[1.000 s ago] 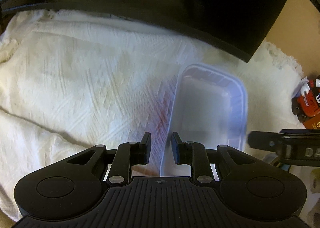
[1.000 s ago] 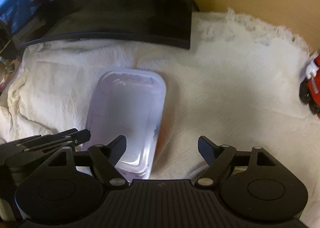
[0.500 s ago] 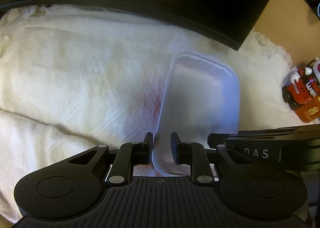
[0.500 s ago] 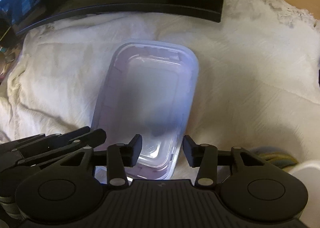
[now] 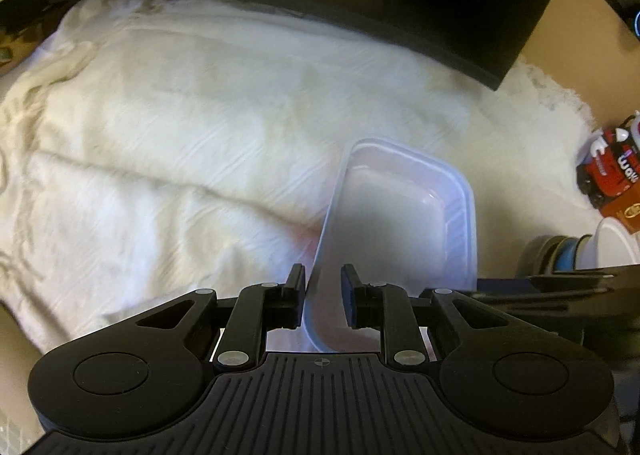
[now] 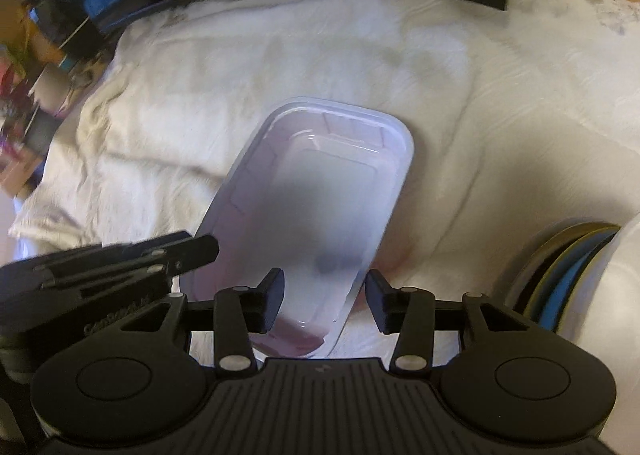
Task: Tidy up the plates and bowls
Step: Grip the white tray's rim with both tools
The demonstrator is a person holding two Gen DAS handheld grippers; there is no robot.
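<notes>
Right gripper (image 6: 323,301), jaws wide a second ago, now pinches the clear plastic container's (image 6: 320,191) near wall, left gripper (image 5: 323,297) pinching its left rim (container carried toward plate stack (image 6: 560,275) at 3 o'clock).

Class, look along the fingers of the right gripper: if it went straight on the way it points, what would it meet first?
Most likely the translucent rectangular plastic container, whose near wall already sits between the right gripper fingers. Beyond it lies only the white textured cloth, though depth is hard to judge.
</notes>
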